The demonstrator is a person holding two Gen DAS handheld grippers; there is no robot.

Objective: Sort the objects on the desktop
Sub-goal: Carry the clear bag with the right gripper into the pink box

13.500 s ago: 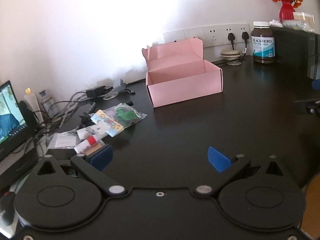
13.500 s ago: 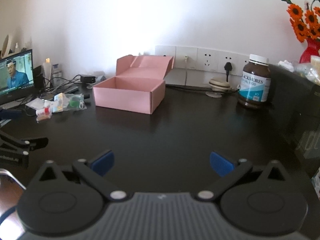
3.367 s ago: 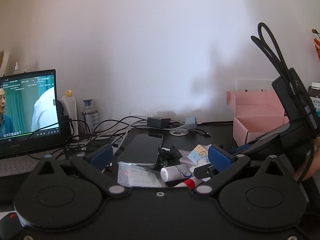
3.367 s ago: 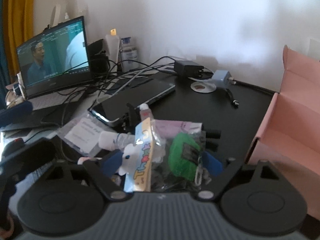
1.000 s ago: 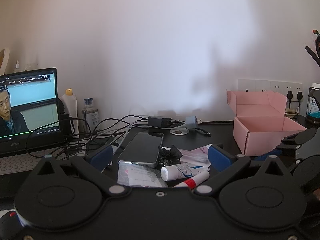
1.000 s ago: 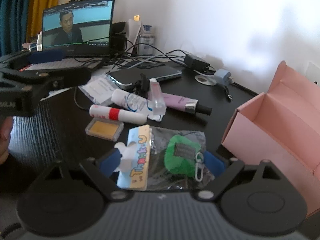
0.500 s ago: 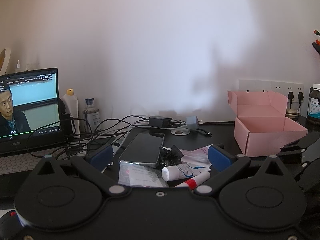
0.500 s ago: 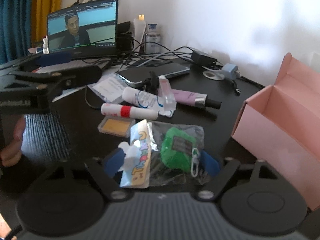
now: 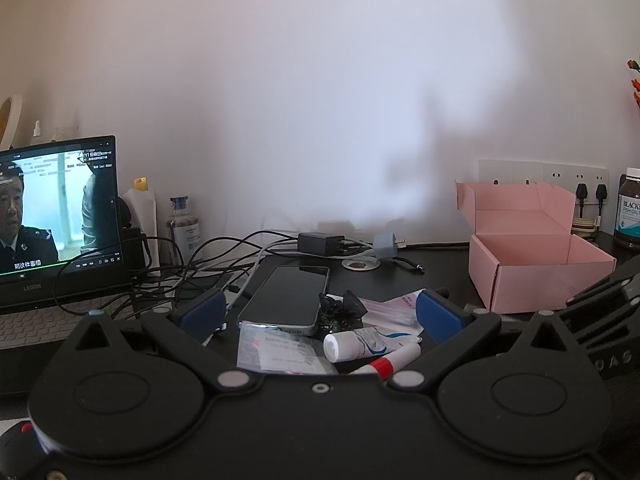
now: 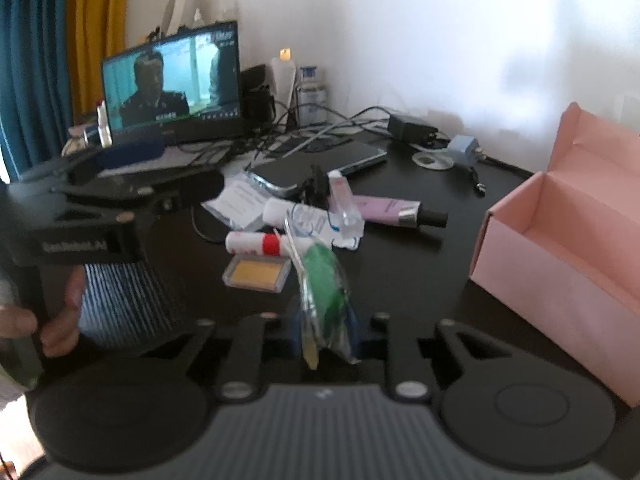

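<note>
My right gripper (image 10: 322,330) is shut on a clear plastic bag with a green item (image 10: 322,280) and holds it edge-on above the dark desk. The open pink box (image 10: 568,236) stands to its right; it also shows in the left wrist view (image 9: 536,256). My left gripper (image 9: 318,314) is open and empty, low over a pile: a phone (image 9: 288,294), a white tube (image 9: 360,344), a red-banded stick (image 9: 386,362) and a small packet (image 9: 280,350). The right view shows the same pile with a purple tube (image 10: 394,208) and a small yellow case (image 10: 258,272).
A laptop (image 9: 56,216) plays video at the left, with tangled cables (image 9: 208,260), a charger (image 9: 322,242) and small bottles (image 9: 182,228) behind the pile. A brown supplement jar (image 9: 630,208) and wall sockets (image 9: 560,178) lie beyond the box. The left gripper's body (image 10: 100,216) is at the right view's left.
My right gripper has closed on the bag with the green item and lifted it, turning it edge-on. The left gripper has stayed still and open.
</note>
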